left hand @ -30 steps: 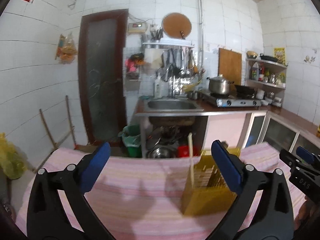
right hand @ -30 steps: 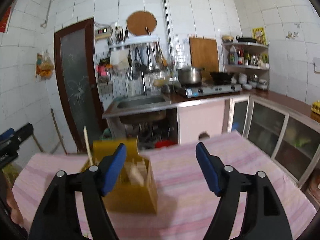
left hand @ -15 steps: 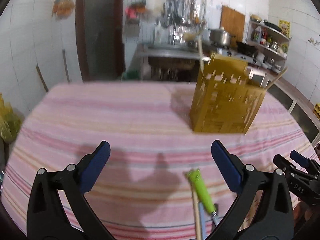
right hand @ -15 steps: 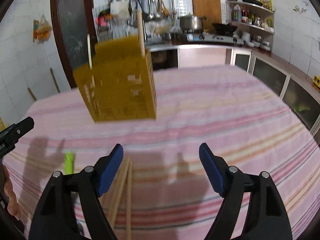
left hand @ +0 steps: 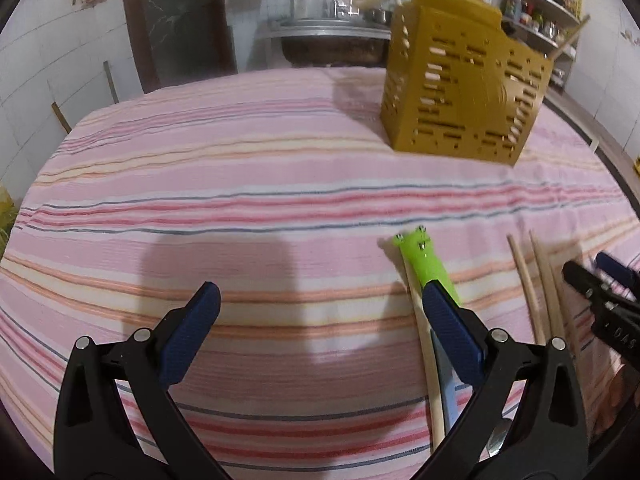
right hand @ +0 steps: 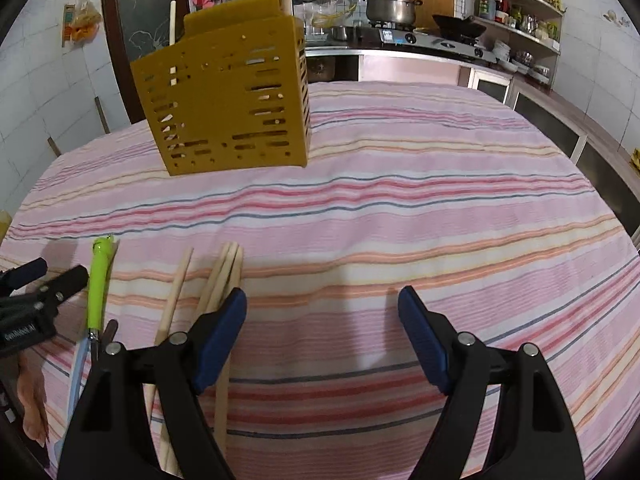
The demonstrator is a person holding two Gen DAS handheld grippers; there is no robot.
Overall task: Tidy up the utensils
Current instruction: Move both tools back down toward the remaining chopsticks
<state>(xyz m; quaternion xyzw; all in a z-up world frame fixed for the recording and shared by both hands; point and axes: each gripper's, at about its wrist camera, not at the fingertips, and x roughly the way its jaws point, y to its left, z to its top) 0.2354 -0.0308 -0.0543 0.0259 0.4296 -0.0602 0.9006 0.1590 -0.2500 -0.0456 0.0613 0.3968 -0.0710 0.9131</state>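
Note:
A mustard slotted utensil holder [left hand: 460, 88] stands upright at the table's far side, with a few wooden sticks in it; it also shows in the right wrist view [right hand: 228, 104]. A green-handled utensil [left hand: 424, 260] lies on the striped cloth beside a pale chopstick [left hand: 428, 360], with more wooden chopsticks [left hand: 536, 288] to the right. In the right wrist view the green utensil [right hand: 100, 280] and chopsticks [right hand: 216, 280] lie at lower left. My left gripper [left hand: 320, 324] is open and empty, its right finger over the green utensil. My right gripper [right hand: 322, 324] is open and empty, right of the chopsticks.
The table carries a pink striped cloth [right hand: 440, 200]. Behind it are a sink [left hand: 328, 32], a stove with a pot [right hand: 392, 8], shelves [right hand: 516, 20] and a dark door [left hand: 176, 20]. The other gripper shows at each view's edge.
Both grippers have tilted down and lowered toward the table. The holder now sits higher in view, and the utensils and chopsticks on the cloth have come into view near the fingers.

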